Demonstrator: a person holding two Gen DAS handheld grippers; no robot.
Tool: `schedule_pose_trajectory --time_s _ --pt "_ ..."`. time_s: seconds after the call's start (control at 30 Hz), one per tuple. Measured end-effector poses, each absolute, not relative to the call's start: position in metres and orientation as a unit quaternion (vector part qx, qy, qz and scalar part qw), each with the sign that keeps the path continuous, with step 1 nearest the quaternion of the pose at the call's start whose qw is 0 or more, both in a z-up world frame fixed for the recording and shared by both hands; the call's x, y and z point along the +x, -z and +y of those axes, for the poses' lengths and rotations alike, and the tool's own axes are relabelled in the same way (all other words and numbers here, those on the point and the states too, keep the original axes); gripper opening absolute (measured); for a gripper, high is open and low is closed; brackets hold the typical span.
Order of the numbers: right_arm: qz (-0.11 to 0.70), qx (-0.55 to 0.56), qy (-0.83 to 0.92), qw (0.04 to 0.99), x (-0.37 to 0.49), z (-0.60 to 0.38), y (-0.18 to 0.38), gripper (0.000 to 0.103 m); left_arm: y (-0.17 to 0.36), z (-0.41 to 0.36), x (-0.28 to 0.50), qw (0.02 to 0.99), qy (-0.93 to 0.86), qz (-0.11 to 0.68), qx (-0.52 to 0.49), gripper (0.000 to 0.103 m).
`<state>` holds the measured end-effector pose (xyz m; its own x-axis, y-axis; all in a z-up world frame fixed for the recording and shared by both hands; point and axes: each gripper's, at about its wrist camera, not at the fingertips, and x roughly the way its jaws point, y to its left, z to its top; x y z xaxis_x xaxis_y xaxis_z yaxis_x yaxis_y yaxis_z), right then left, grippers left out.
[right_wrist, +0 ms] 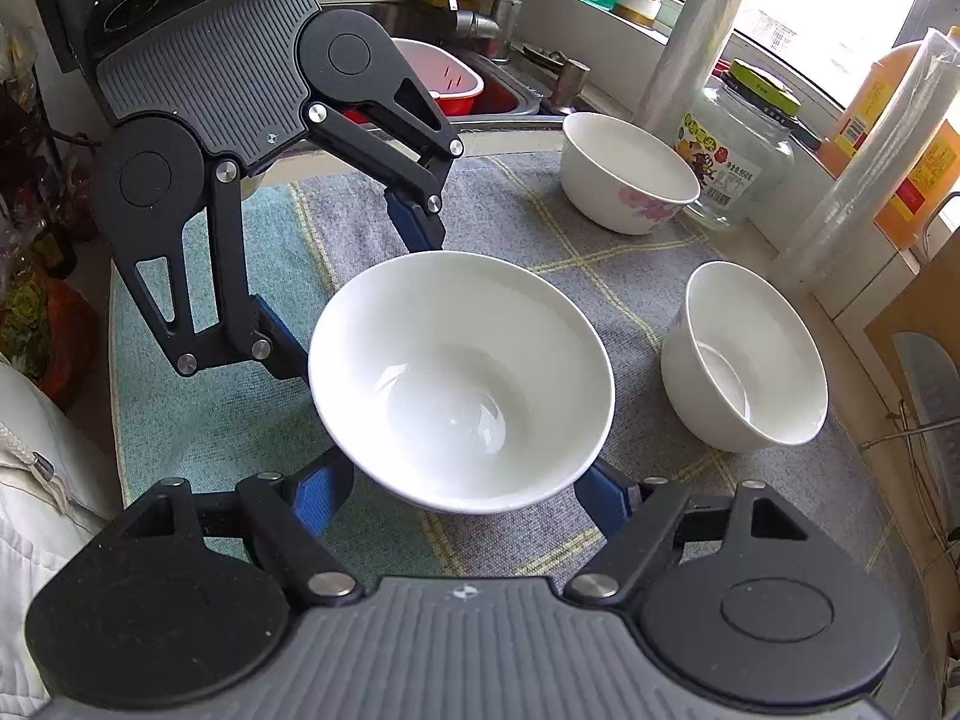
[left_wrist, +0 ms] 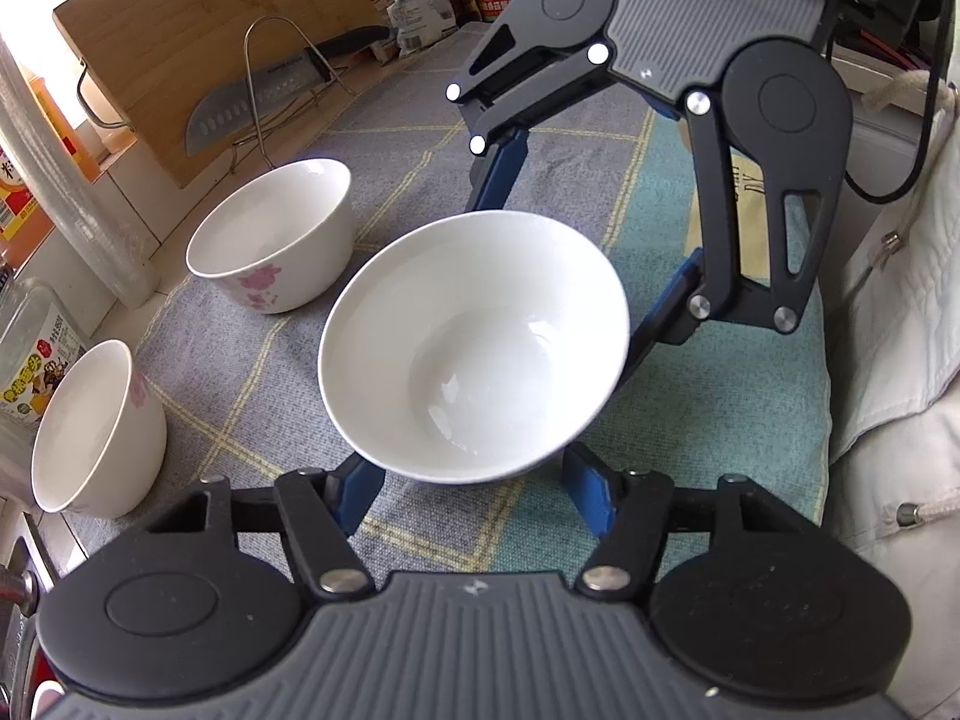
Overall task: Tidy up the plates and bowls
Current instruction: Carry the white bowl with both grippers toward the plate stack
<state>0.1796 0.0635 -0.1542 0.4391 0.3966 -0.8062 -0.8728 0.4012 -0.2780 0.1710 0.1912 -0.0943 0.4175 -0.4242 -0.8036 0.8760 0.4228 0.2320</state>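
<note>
A plain white bowl (left_wrist: 474,348) stands on the checked cloth (left_wrist: 420,138) between both grippers; it also shows in the right wrist view (right_wrist: 462,384). My left gripper (left_wrist: 474,480) is open with its blue fingers on either side of the bowl's near side. My right gripper (right_wrist: 462,495) is open, its blue fingers likewise flanking the bowl from the opposite side. I cannot tell whether any finger touches the bowl. Two white bowls with pink flowers stand nearby: one (left_wrist: 273,234) (right_wrist: 744,360) and another (left_wrist: 96,429) (right_wrist: 627,171).
A bamboo cutting board (left_wrist: 198,48) and a knife (left_wrist: 270,90) on a wire rack stand behind the bowls. A glass jar (right_wrist: 741,150), rolls of plastic wrap (right_wrist: 690,36), orange bottles (right_wrist: 888,114) and the sink (right_wrist: 480,96) border the cloth.
</note>
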Motion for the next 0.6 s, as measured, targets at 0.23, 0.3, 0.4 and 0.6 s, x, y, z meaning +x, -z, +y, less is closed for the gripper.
schedule_pose_trajectory --time_s 0.23,0.3,0.4,0.6 --pt "0.327 -0.362 -0.412 0.769 0.174 0.058 0.149 0.084 0.088 0.184 0.166 0.774 0.415 0.337 0.339 0.065" --pt "0.326 -0.361 -0.412 0.77 0.172 0.054 0.146 0.084 0.085 0.181 0.165 0.774 0.414 0.338 0.34 0.065" --pt "0.323 -0.361 -0.411 0.772 0.168 0.047 0.141 0.084 0.081 0.172 0.164 0.775 0.412 0.337 0.34 0.065" --pt "0.319 -0.357 -0.404 0.779 0.16 0.022 0.134 0.084 0.075 0.147 0.166 0.771 0.417 0.335 0.346 0.065"
